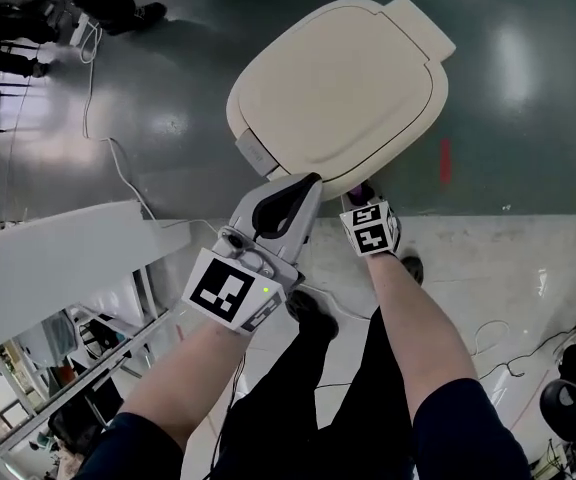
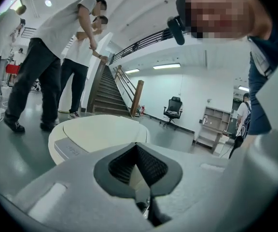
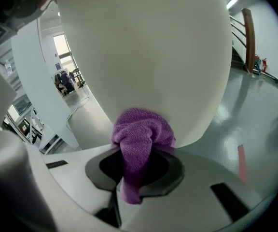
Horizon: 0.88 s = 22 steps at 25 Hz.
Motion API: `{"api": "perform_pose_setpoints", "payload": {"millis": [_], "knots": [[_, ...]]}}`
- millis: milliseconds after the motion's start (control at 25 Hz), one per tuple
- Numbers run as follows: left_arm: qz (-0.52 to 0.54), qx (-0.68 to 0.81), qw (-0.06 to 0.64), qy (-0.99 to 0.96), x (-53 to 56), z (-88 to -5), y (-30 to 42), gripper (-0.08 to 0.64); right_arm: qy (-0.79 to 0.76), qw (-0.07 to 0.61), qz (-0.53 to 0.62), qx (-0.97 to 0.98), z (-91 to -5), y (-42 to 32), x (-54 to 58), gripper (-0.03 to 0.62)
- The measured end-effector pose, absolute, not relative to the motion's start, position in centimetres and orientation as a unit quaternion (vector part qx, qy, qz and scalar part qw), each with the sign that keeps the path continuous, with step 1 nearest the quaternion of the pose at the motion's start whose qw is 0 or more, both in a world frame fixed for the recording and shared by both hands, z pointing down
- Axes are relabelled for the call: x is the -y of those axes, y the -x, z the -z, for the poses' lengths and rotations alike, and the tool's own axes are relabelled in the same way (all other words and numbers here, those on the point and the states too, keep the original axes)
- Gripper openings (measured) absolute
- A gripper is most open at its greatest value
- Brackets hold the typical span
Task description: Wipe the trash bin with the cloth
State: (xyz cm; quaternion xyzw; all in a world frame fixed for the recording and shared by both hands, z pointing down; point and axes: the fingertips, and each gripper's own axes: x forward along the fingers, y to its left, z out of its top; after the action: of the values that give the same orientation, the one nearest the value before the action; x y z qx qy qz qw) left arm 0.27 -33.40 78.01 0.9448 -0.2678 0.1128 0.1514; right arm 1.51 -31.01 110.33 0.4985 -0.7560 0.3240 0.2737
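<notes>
The cloth (image 3: 141,129), hardly seen in the head view, is clamped by the jaws of the right gripper (image 3: 136,170) against the trash bin (image 3: 144,47) at 12 o'clock. The jaws of the left gripper (image 2: 138,166) are closed on nothing.

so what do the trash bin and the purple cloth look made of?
The trash bin: likely moulded plastic, cream, smooth with a faint sheen, rounded seamless lid edges. The cloth: probably microfibre or terry, purple, matte; a fine looped weave shows where the right gripper pinches it.
</notes>
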Motion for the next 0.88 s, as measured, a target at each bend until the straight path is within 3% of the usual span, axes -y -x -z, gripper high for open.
{"api": "perform_pose_setpoints", "payload": {"millis": [600,880], "knots": [[-0.135,0.307,0.146,-0.931,26.3,-66.0,4.9,-0.012,-0.501,0.221,-0.277,0.790,-87.4,-1.5,27.5,0.077],[-0.153,0.313,0.151,-0.925,20.9,-61.7,8.6,-0.012,-0.478,0.229,-0.247,0.811,-78.5,-1.1,24.5,0.077]]}}
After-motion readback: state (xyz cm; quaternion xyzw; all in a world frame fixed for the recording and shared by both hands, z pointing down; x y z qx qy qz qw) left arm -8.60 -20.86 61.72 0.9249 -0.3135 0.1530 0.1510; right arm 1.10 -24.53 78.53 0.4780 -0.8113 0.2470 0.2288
